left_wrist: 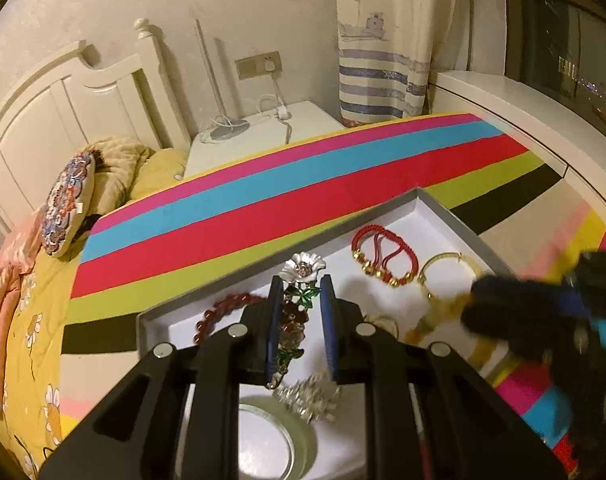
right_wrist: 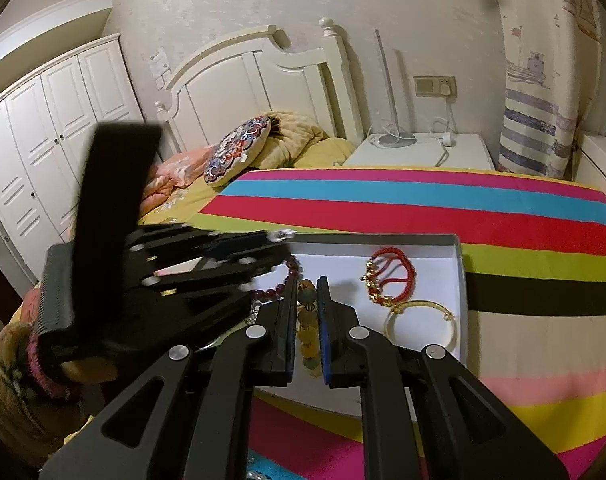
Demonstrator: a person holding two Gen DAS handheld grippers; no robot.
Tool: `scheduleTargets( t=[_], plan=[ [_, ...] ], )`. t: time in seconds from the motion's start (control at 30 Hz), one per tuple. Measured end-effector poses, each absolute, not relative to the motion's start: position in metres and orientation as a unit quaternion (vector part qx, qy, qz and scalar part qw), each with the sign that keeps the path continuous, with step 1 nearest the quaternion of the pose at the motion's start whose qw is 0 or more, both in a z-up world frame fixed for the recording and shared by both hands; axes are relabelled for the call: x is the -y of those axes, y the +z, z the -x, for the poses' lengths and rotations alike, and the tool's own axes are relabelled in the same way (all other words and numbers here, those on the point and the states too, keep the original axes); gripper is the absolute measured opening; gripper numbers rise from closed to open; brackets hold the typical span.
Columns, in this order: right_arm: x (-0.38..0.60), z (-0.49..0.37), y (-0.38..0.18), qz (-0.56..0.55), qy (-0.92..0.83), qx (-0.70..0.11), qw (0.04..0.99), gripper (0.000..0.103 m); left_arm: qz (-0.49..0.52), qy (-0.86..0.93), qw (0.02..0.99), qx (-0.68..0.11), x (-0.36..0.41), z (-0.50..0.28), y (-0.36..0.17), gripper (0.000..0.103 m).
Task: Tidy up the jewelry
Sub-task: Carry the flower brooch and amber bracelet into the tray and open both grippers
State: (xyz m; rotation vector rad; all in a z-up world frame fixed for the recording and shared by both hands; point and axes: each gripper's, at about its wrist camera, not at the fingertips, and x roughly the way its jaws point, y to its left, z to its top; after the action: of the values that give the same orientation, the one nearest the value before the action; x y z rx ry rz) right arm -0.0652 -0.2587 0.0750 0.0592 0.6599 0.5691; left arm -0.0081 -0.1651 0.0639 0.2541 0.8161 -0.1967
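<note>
- We hold the flower hairpin between the fingers of our left gripper; they are nearly closed on its enamelled stem, and its silver blossom pokes out past the tips, above the white tray.
- The fingers of our right gripper are drawn almost together around a string of amber-yellow discs, which hangs between the pads over the tray's near side.
- The tray lies on the striped blanket on the bed. Already in it are the red cord bracelet and the gold bangle to the right, the dark red bead bracelet to the left, and a silver leaf brooch beside a pale jade bangle nearest us.
- Our main worry is crowding: the two grippers sit close together over one small tray, and a bump could knock either piece loose.
- The hairpin is long and held only by its stem; we judge it could pivot or slip if tilted further.
- The disc string is limp and may snag on the bead bracelet or the brooch as it is lowered, dragging them out of place.
- A piece let go too near the rim could slide off onto the soft blanket.
</note>
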Motion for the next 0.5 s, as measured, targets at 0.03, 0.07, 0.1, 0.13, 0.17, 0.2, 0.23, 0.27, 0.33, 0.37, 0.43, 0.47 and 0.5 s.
scheduleTargets(
  t=[0.03,0.07,0.1,0.13,0.17,0.2,0.23,0.27,0.33,0.37,0.43,0.47,0.5],
  plan=[
    [0.258,0.065,0.074,-0.026,0.275,-0.32,0.906,0.011,-0.127,-0.095,0.904,-0.398,0.168,0.004,0.063,0.018],
    [0.259,0.064,0.072,-0.026,0.274,-0.322,0.906,0.011,-0.131,-0.094,0.902,-0.4,0.172,0.0,0.061,0.018],
    [0.26,0.063,0.07,-0.028,0.273,-0.326,0.905,0.011,-0.133,-0.094,0.901,-0.402,0.173,-0.002,0.059,0.018],
    [0.261,0.062,0.068,-0.029,0.271,-0.329,0.904,0.011,-0.135,-0.093,0.9,-0.404,0.175,-0.004,0.058,0.018],
    [0.262,0.061,0.066,-0.031,0.269,-0.331,0.904,0.011,-0.136,-0.093,0.9,-0.404,0.177,-0.006,0.057,0.018],
    [0.264,0.06,0.064,-0.032,0.268,-0.333,0.903,0.011,-0.138,-0.093,0.899,-0.405,0.179,-0.008,0.057,0.018],
    [0.265,0.059,0.063,-0.033,0.266,-0.335,0.903,0.011,-0.138,-0.094,0.899,-0.405,0.181,-0.009,0.057,0.018],
    [0.266,0.058,0.062,-0.034,0.265,-0.336,0.903,0.011,-0.138,-0.095,0.9,-0.403,0.182,-0.009,0.057,0.018],
    [0.267,0.057,0.06,-0.035,0.263,-0.338,0.903,0.011,-0.14,-0.095,0.9,-0.401,0.184,-0.009,0.058,0.018],
    [0.268,0.057,0.06,-0.035,0.263,-0.339,0.903,0.011,-0.141,-0.095,0.9,-0.4,0.184,-0.008,0.058,0.018],
    [0.268,0.056,0.061,-0.036,0.262,-0.342,0.902,0.012,-0.141,-0.094,0.902,-0.398,0.183,-0.006,0.059,0.018],
    [0.269,0.056,0.062,-0.04,0.262,-0.341,0.902,0.012,-0.14,-0.093,0.902,-0.397,0.182,-0.006,0.059,0.018],
    [0.27,0.057,0.063,-0.043,0.262,-0.341,0.902,0.013,-0.138,-0.092,0.903,-0.396,0.181,-0.005,0.06,0.02]
  ],
)
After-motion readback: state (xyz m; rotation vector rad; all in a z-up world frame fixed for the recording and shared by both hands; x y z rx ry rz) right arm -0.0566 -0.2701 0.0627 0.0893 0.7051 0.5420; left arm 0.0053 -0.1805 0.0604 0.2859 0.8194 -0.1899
